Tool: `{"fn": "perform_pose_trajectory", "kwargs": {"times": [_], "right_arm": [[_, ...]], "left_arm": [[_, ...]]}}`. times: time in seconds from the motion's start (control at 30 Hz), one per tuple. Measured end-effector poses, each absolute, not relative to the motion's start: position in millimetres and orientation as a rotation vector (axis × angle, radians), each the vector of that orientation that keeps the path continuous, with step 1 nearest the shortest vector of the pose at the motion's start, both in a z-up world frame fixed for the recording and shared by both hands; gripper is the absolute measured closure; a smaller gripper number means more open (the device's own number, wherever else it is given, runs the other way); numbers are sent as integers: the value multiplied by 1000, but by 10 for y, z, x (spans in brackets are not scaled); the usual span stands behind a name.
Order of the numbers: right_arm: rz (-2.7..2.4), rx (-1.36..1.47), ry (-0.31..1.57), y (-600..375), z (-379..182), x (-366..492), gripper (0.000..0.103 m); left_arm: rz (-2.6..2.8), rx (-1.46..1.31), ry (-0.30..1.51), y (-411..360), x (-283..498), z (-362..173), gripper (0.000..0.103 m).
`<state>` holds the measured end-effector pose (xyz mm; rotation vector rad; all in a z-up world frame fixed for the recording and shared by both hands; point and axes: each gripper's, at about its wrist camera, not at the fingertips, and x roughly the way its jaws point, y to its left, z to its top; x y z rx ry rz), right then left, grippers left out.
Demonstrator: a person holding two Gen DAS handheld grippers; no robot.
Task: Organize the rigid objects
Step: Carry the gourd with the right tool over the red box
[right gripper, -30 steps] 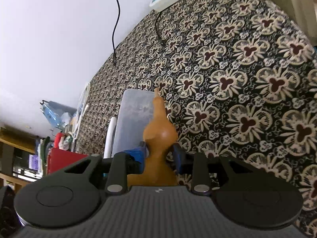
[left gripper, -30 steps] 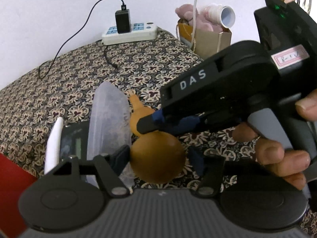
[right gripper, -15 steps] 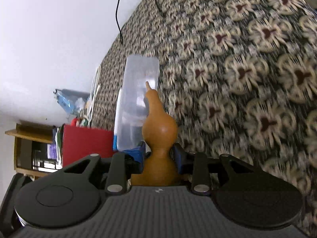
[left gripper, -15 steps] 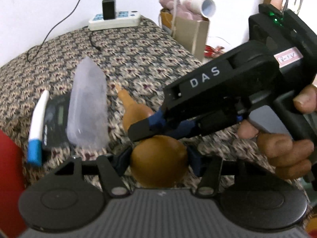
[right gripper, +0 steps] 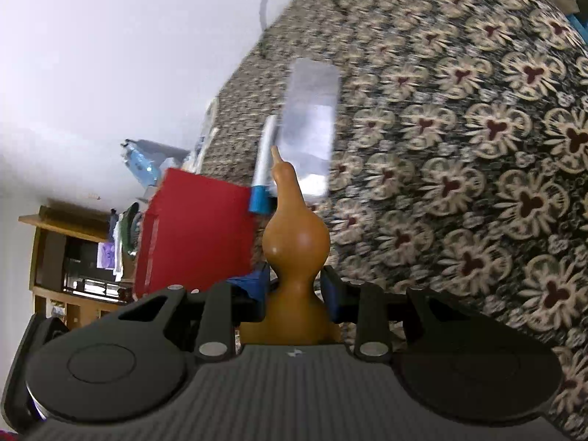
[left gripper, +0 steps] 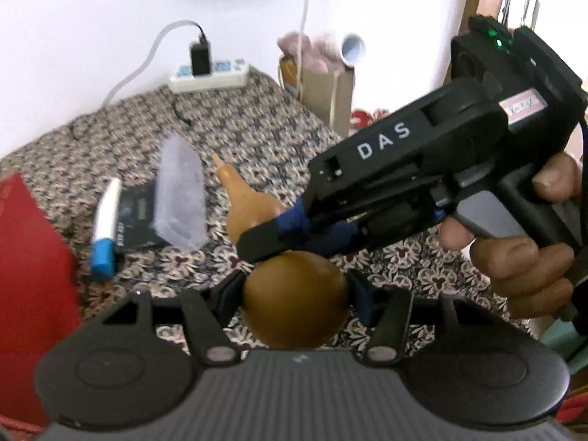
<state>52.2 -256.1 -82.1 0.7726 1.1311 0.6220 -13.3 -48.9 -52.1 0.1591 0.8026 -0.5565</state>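
Observation:
A brown gourd [left gripper: 294,297] hangs above the patterned tablecloth [left gripper: 257,128], held by both grippers. My left gripper [left gripper: 296,292] is shut on its big round bulb. From the right, my right gripper [left gripper: 279,235] reaches across, with a person's hand [left gripper: 522,257] on its handle. In the right wrist view that gripper [right gripper: 294,288] clamps the gourd's [right gripper: 296,235] narrow waist, its jaws closing a little tighter, and the pointed stem aims away from the camera.
On the cloth lie a translucent plastic case [left gripper: 180,198], a black flat device [left gripper: 136,217] and a white marker with a blue cap [left gripper: 104,224]. A red box [left gripper: 29,279] stands at the left edge. A power strip [left gripper: 209,75] and a paper bag [left gripper: 327,84] sit at the back.
Both grippers have risen and drawn back from the table with the gourd between them. The case, marker and red box now look farther away and more of them shows.

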Motion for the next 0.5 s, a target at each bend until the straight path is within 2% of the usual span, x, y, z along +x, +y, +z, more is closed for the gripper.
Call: {"fn": "perform_pose_trajectory", "kwargs": {"times": [0.27,0.5], "right_arm": [[727,708,1017,-1984,-407,564,90],[795,629,914,-1297,-31,696,90]], "left_arm": [[-477,169,660,-32,-321,-112,45],[-430,168,546,695,-283,220,45]]}}
